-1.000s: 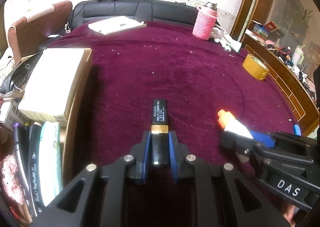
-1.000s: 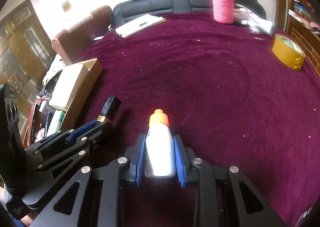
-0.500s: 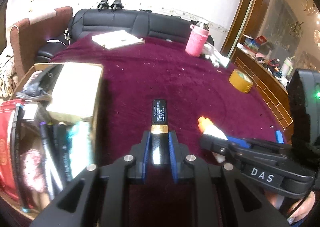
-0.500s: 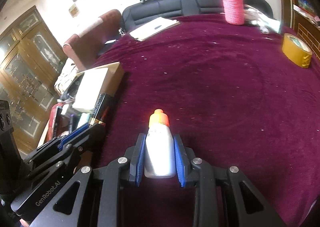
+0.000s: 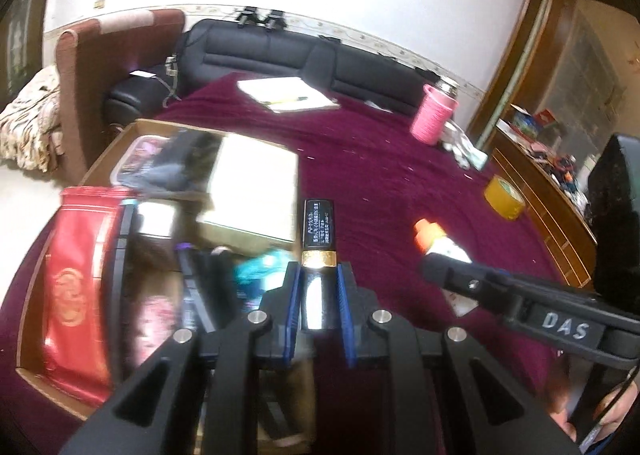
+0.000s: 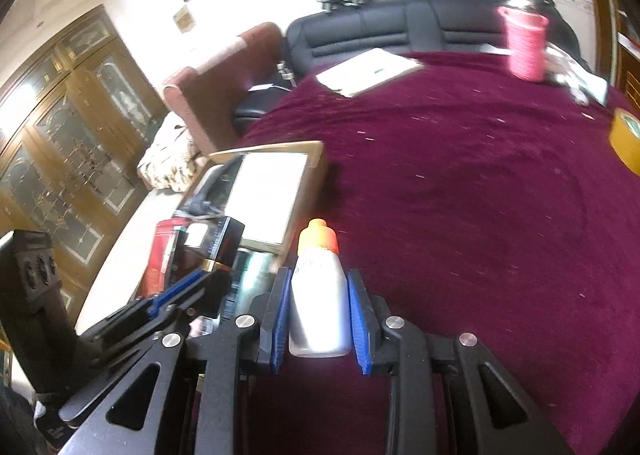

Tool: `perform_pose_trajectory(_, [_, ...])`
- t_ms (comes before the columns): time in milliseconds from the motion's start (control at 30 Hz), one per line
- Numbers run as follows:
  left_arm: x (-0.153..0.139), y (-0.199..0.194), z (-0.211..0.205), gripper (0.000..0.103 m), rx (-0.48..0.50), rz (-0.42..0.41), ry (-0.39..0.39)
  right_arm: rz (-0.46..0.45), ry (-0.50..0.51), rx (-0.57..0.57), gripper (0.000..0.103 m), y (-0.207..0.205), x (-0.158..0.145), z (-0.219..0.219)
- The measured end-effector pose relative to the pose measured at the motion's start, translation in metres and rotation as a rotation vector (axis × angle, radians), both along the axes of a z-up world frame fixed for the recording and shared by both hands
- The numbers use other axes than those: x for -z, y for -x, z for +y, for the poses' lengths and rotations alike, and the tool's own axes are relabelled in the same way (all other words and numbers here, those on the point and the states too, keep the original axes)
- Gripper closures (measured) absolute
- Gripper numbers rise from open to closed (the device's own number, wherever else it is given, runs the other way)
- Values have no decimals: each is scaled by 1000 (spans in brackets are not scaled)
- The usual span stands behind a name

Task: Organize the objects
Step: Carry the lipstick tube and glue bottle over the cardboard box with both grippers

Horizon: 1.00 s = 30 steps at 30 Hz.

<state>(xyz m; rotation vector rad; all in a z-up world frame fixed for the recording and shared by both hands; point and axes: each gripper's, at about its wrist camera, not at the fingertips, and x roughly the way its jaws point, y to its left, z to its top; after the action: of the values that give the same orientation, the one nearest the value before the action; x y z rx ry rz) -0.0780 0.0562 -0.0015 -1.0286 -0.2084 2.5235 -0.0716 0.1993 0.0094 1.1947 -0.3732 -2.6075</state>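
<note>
A pink cup [image 5: 434, 119], yellow tape roll [image 5: 504, 197] and white notebook [image 5: 286, 95] lie well apart on the maroon cloth [image 5: 400, 175].

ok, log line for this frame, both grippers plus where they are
left gripper: shut on black tube | right gripper: shut on white bottle | both held beside cardboard box, left over its edge | nothing released yet

A: What is showing on that black tube [image 5: 318, 229]?

B: Glossy plastic, with a shiny gold metal band; the ribbed blue pads [image 5: 291, 297] gripping it are looking rubbery and matt.

A: And the bottle [image 6: 319, 283]?

B: Smooth white plastic, catching glare, under a matt orange cap.

A: The table cover [image 6: 472, 191]?

B: Napped maroon cloth, looking velvety. The box [image 5: 86, 175] is showing plain brown cardboard.
</note>
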Motion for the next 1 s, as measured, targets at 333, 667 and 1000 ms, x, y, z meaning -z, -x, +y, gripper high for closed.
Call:
perform_pose_trajectory(333, [11, 3, -66, 86, -115, -15, -3, -21, -36, -96, 72, 12, 21, -61])
perform_pose_trajectory(667, [27, -2, -86, 86, -127, -35, 3, -17, -75, -102, 72, 29, 33, -80])
perform_pose_trajectory(1000, [28, -2, -81, 86, -120, -22, 19, -40, -63, -108, 72, 59, 43, -96])
